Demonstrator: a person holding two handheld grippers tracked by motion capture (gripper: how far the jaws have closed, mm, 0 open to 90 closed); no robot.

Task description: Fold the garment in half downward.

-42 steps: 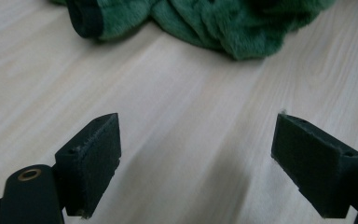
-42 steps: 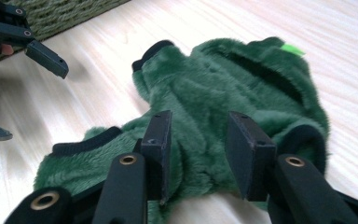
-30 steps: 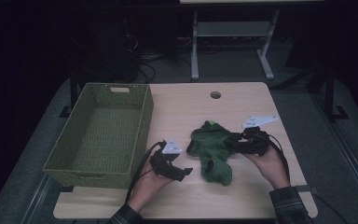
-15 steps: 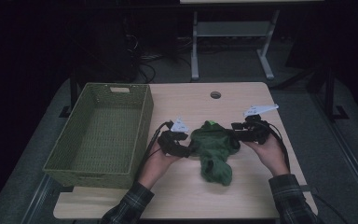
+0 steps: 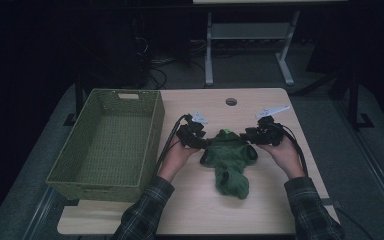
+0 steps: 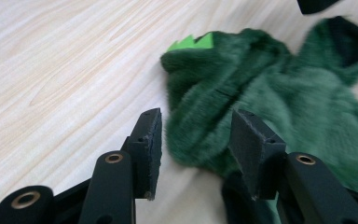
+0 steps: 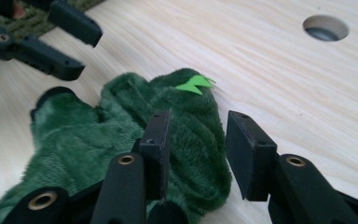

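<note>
**Both grippers set at the green plush garment, grip not yet made**

Green plush garment (image 5: 228, 159) lies crumpled mid-surface (image 5: 200, 210), right of the wicker basket (image 5: 111, 145); nothing in the basket yet. Left gripper (image 5: 200, 141) fingers (image 6: 149, 140) have just been closing, straddling a plush edge, not pinching. Right gripper (image 5: 247, 137) fingers (image 7: 156, 140) also closing around a fold, released. Versus a second ago: both hands moved up-surface to the garment's far corners.

A fuzzy green plush garment (image 5: 228, 159) lies rumpled on the table's middle.
</note>
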